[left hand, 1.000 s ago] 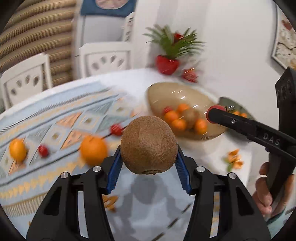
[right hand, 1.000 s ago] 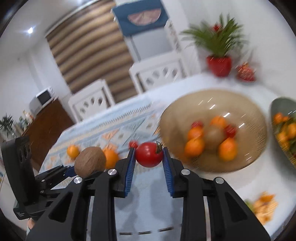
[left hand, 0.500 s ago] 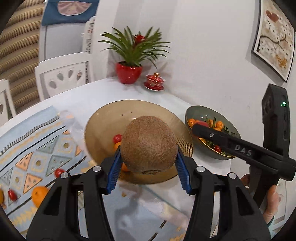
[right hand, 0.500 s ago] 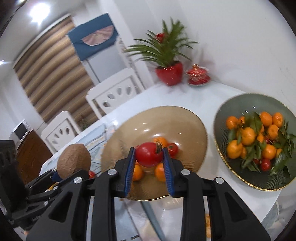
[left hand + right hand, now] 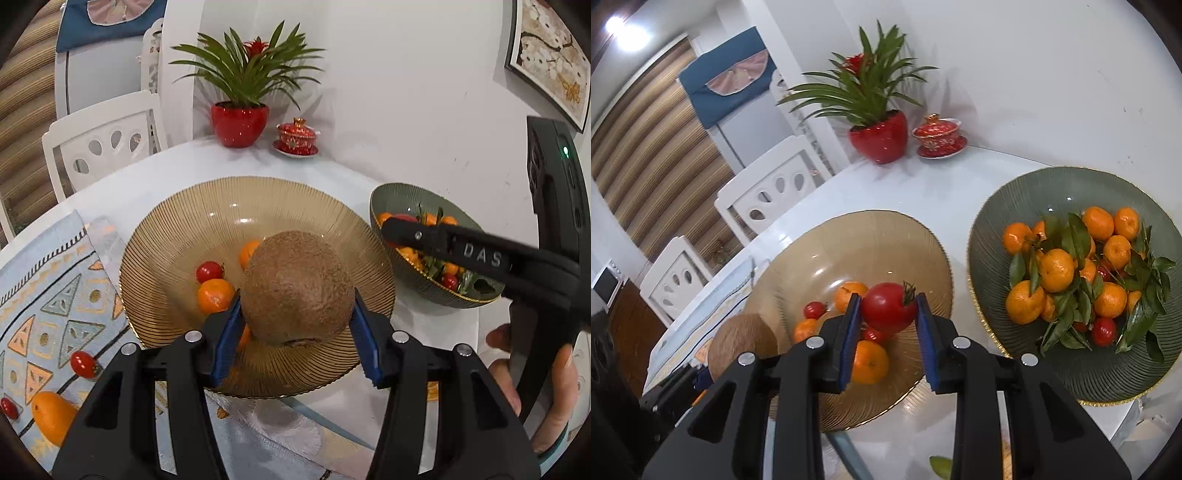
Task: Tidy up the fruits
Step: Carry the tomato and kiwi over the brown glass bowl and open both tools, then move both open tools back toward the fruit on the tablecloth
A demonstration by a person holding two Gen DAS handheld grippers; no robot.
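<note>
Now a kiwi (image 5: 297, 286) is held clamped in the left gripper (image 5: 295, 325) and a tomato (image 5: 888, 307) in the right gripper (image 5: 886, 325), both above the amber bowl (image 5: 886, 236), so lowering and release are judged next.

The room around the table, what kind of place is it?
Most likely a home dining room: a round white table with white dining chairs beside it, fruit bowls, a potted plant, and a microwave on a sideboard.

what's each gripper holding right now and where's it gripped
Left gripper clamps the kiwi across its sides; right gripper clamps the tomato across its sides, stem toward one pad.
</note>
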